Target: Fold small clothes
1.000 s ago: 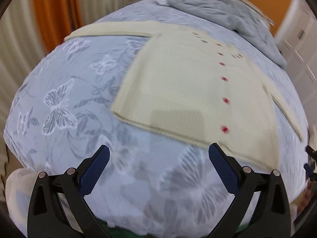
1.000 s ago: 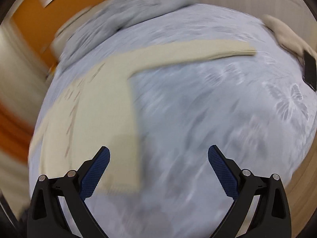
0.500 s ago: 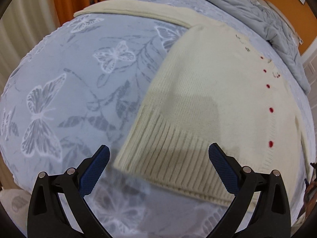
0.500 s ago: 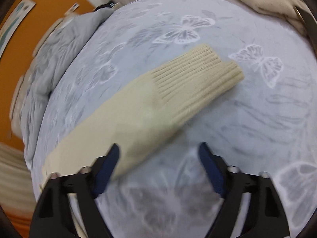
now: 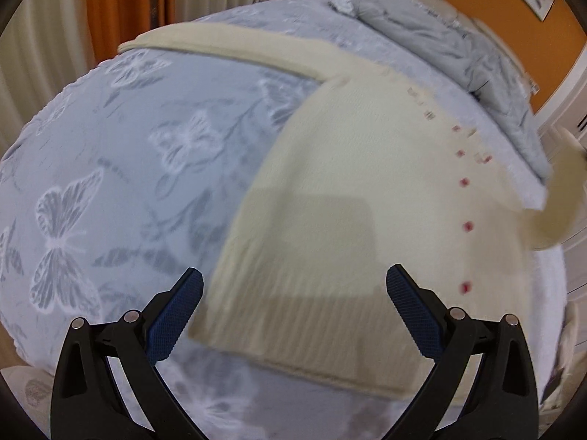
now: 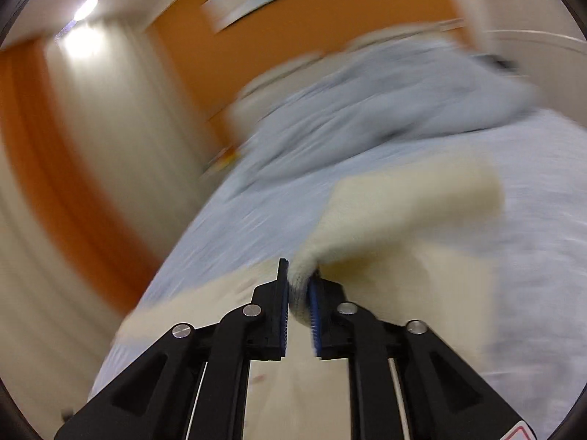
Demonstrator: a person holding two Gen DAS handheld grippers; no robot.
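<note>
A cream knitted cardigan [image 5: 352, 198] with a row of small red buttons lies flat on the butterfly-print bedspread [image 5: 110, 168]. One sleeve [image 5: 234, 46] stretches away to the far left. My left gripper [image 5: 293, 311] hovers open over the ribbed hem, nothing between its blue pads. The other sleeve [image 6: 411, 205] is lifted off the bed and arcs over the cardigan body. My right gripper [image 6: 299, 293] is closing its jaws on that sleeve, with the knit pinched between the pads. In the left wrist view the raised sleeve [image 5: 561, 198] shows at the right edge.
A crumpled grey duvet [image 5: 451, 47] lies at the far end of the bed. Orange and cream curtains [image 5: 121, 3] hang beyond the left side. An orange wall and white cupboards stand behind the bed.
My right gripper closed on the sleeve near its cuff and lifted it up, swinging toward the cardigan body. My left gripper shifted slightly over the hem and stayed open.
</note>
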